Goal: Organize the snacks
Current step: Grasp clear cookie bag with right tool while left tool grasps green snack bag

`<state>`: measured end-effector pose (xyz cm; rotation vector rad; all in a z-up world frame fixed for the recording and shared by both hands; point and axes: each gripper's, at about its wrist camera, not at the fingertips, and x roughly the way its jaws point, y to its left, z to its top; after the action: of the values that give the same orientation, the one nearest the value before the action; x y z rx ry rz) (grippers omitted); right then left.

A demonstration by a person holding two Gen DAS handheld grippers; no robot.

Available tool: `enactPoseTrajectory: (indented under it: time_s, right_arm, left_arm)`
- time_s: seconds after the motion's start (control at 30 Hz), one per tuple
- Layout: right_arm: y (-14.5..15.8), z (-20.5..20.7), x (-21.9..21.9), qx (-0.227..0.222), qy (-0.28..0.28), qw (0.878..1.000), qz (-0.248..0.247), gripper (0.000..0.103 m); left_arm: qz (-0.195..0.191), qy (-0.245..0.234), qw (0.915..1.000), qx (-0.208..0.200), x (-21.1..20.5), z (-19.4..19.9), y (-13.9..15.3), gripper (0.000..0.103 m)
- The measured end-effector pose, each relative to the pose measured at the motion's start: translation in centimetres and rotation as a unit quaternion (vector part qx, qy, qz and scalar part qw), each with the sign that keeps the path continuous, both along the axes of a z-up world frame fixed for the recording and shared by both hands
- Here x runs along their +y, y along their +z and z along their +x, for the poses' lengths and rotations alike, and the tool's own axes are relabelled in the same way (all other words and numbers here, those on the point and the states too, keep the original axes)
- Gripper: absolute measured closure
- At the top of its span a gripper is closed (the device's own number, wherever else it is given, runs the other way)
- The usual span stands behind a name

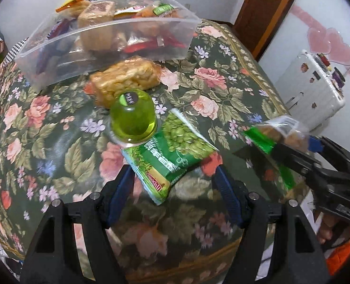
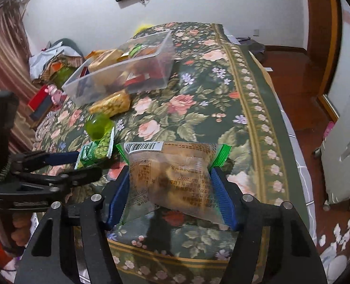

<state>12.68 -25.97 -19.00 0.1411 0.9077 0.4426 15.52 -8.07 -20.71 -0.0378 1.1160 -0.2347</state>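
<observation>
A clear plastic box (image 1: 151, 27) (image 2: 151, 71) holding several snacks stands at the far side of the floral cloth. In front of it lie a yellow snack bag (image 1: 127, 77) (image 2: 112, 104), a green jelly cup (image 1: 132, 119) (image 2: 98, 123) and a green pea packet (image 1: 172, 151) (image 2: 96, 152). My left gripper (image 1: 175, 177) (image 2: 80, 163) is open, its fingers on either side of the pea packet's near end. My right gripper (image 2: 170, 182) is shut on a clear, green-ended pastry packet (image 2: 172, 172) (image 1: 276, 135), held above the cloth.
The floral cloth (image 1: 222, 94) (image 2: 222, 94) covers a table whose right edge drops to a red wooden floor (image 2: 290, 71). A white appliance (image 1: 316, 82) stands to the right. Clutter and a curtain (image 2: 4, 59) sit at the left.
</observation>
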Motion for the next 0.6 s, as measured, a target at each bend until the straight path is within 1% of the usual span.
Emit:
enactPoseTrajectory:
  time_s: [0.1,0.23,0.3,0.33,0.37,0.43,0.5,0.53,0.57,0.6]
  right_arm:
    - [0.1,0.3,-0.4,0.003,-0.005,1.000,0.007,0.040]
    - [0.0,0.4,-0.4,0.004,-0.007,1.000,0.011,0.040]
    - [0.0,0.4,-0.4,0.004,-0.007,1.000,0.014,0.040]
    - [0.0,0.4,-0.3,0.004,-0.006,1.000,0.015,0.040]
    - [0.1,0.5,-0.3,0.004,-0.006,1.000,0.015,0.040]
    - [0.2,0.5,-0.2,0.003,-0.004,1.000,0.015,0.040]
    - [0.3,0.6,0.1,0.002,-0.003,1.000,0.014,0.040]
    - [0.4,0.6,0.2,0.001,-0.002,1.000,0.014,0.040]
    - [0.5,0.6,0.2,0.000,-0.002,1.000,0.015,0.040]
    - [0.6,0.6,0.2,-0.001,-0.001,1.000,0.016,0.040]
  left_arm:
    - [0.011,0.004,0.9999,-0.007,-0.5,0.9,-0.4,0.031]
    - [0.008,0.015,0.9996,-0.022,-0.7,1.6,-0.7,0.032]
    - [0.011,0.018,0.9993,-0.031,-0.7,1.5,-0.7,0.045]
    - [0.012,0.014,0.9992,-0.035,-0.6,1.4,-0.7,0.062]
    - [0.007,0.010,0.9994,-0.034,-0.6,1.4,-0.6,0.068]
    - [-0.016,0.007,0.9994,-0.030,-0.1,1.3,-0.5,0.079]
    - [-0.028,0.008,0.9991,-0.029,0.3,1.2,-0.3,0.083]
    - [-0.034,0.008,0.9989,-0.030,0.5,1.0,-0.3,0.087]
    - [-0.040,0.007,0.9988,-0.029,0.7,0.9,-0.2,0.096]
    - [-0.041,0.006,0.9986,-0.031,0.8,0.6,0.0,0.096]
